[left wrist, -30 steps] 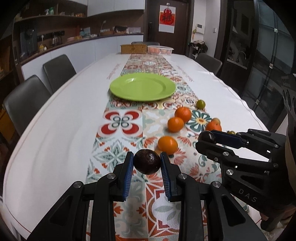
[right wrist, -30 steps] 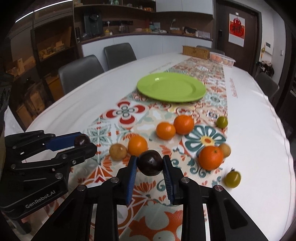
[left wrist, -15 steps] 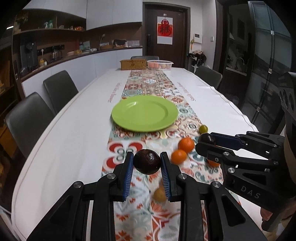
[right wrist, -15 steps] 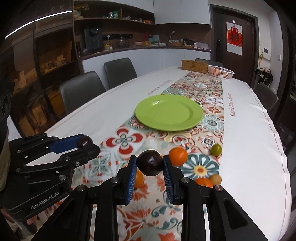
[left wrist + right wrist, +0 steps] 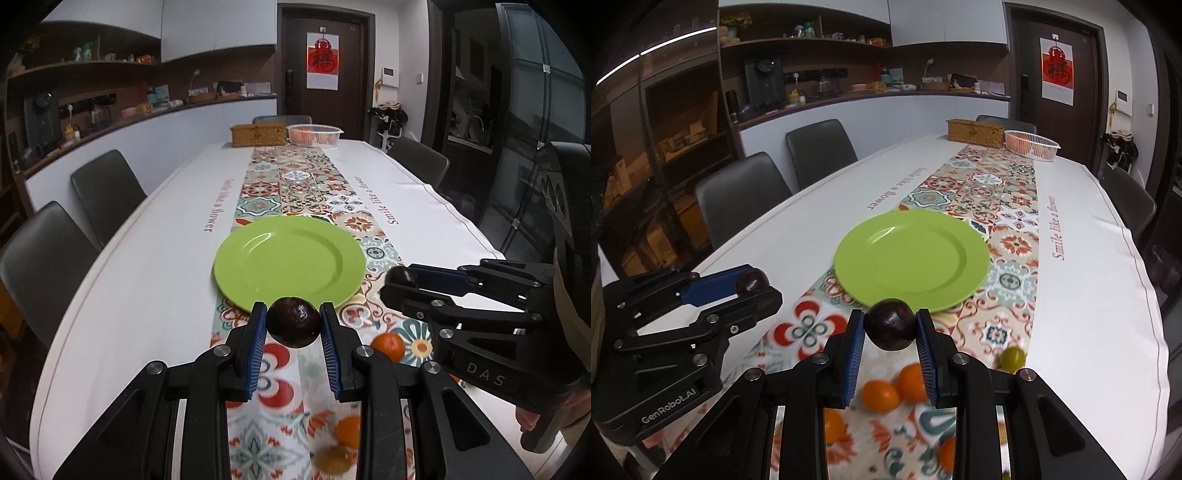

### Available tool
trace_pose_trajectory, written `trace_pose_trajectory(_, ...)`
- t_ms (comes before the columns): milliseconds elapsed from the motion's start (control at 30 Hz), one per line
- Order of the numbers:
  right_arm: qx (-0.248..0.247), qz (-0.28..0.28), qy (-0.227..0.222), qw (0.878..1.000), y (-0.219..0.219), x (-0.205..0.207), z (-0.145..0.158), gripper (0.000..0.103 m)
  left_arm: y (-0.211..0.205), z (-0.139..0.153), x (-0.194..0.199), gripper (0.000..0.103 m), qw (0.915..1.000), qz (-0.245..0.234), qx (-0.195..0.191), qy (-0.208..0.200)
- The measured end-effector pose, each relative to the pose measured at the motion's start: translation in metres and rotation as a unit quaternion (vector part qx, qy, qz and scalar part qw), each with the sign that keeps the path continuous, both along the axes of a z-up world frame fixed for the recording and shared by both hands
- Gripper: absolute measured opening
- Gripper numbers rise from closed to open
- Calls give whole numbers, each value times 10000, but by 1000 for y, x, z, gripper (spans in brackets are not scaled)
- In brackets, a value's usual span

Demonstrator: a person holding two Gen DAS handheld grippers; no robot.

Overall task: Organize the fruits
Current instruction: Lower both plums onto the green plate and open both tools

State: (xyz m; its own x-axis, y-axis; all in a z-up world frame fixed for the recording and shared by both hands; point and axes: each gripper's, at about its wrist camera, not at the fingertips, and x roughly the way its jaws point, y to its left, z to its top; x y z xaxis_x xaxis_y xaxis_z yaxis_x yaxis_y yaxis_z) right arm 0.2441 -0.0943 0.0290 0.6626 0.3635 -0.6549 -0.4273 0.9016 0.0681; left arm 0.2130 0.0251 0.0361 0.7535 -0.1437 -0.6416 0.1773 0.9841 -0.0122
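Note:
My left gripper (image 5: 293, 326) is shut on a dark round fruit (image 5: 293, 322), held in the air just short of the near rim of the green plate (image 5: 290, 260). My right gripper (image 5: 891, 330) is shut on a second dark round fruit (image 5: 891, 328), also above the near rim of the green plate (image 5: 911, 260). Each gripper shows in the other's view, the right one (image 5: 400, 280) at the right and the left one (image 5: 753, 282) at the left. The plate is empty. Several oranges (image 5: 881, 396) and a small green fruit (image 5: 1012, 357) lie on the patterned runner below.
A woven box (image 5: 258, 134) and a white basket (image 5: 314, 134) with oranges stand at the table's far end. Dark chairs (image 5: 107, 192) line the left side of the table, and others stand on the right (image 5: 419, 160). The runner (image 5: 295, 184) runs down the middle of the white tablecloth.
Both grippers have risen and moved forward toward the green plate, each holding its dark fruit. The loose oranges have dropped lower in both views.

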Motion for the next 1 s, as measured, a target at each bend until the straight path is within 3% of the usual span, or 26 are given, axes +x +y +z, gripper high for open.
trace_pose_trajectory(533,-63,3,1003,9949,7,106,-33,29,8,-40,99,29,9971,37,-135,751)
trace_pose_trajectory(900,-103,-28,1312,9913,12,137,-54,29,11,-66,129,29,9944,72,-85,1049)
trace_pose_trajectory(1000,-106,-52,1278,9917,13,139,-54,30,11,-67,128,40,9951,121,3,984)
